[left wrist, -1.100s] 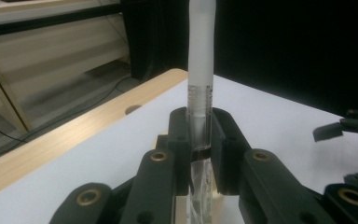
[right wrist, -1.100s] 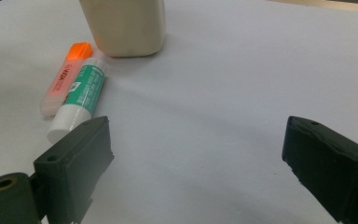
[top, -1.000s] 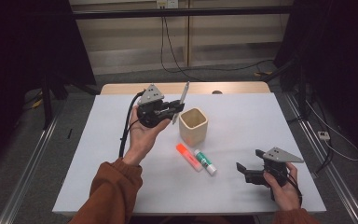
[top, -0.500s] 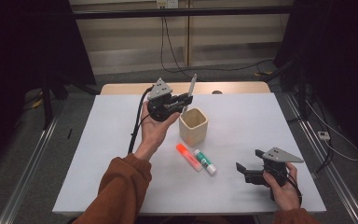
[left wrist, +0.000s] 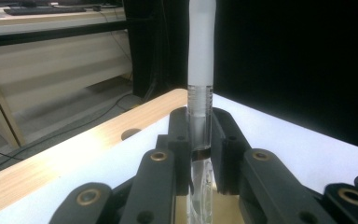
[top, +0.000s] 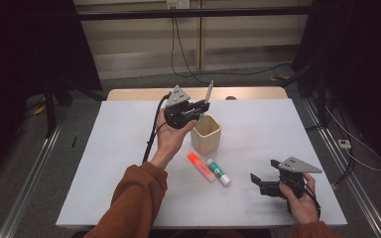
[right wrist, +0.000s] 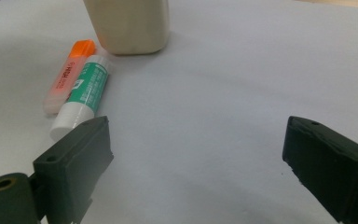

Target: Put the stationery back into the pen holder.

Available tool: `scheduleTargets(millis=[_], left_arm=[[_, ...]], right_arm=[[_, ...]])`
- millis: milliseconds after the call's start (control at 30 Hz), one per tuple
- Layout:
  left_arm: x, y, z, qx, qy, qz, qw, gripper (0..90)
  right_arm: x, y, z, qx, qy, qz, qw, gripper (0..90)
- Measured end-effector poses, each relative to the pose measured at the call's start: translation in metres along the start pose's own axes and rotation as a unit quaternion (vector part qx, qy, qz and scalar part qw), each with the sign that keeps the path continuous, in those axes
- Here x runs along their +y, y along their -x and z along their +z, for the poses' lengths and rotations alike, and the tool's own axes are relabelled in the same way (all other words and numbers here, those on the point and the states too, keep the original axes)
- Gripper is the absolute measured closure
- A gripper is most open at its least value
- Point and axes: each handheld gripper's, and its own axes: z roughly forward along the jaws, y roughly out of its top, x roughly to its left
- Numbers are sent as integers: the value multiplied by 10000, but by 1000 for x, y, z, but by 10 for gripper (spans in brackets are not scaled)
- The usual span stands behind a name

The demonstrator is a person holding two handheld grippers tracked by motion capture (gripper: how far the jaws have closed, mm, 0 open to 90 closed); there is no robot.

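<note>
My left gripper (top: 199,110) is lifted above the white table (top: 119,144), near its far side, and its jaws are closed tight on a pen (top: 207,97). In the left gripper view the pen (left wrist: 200,70) stands almost upright between the two black jaws. Its upper part is a frosted white tube, below this there are fine ridges, and the lower part is clear plastic with a dark ring where the jaws press it. In the high view its lower end comes down at the mouth of the cup (top: 206,134); I cannot tell if it touches the rim.

The cup is cream in colour, with a matte surface, rounded corners and an almost square opening. It stands near the middle of the table.

Just in front of the cup two sticks lie side by side, touching each other. The left one is an orange highlighter (top: 201,166) with a bright orange cap and a paler pink body with dark print. The right one is a glue stick (top: 218,171) with a green label and a smooth white cap (right wrist: 67,122).

My right gripper (top: 263,184) rests low at the near right part of the table, well apart from the sticks. Its jaws (right wrist: 196,172) are wide apart and hold nothing. They are blocky, matte black plastic.
</note>
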Motion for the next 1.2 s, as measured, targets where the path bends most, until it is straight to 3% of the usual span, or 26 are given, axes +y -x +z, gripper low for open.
scheduleTargets(millis=[333,933,1200], left_arm=[[-13,0,14,-37,-157,-39,9999,800],[-42,-3,12,139,-342,-47,9993,798],[-52,-2,12,96,-469,-103,9988,794]], right_arm=[[0,0,0,55,-7,28,10000,71],[0,-1,1,73,-27,-16,10000,69],[-1,-2,2,96,-79,-2,9999,69]])
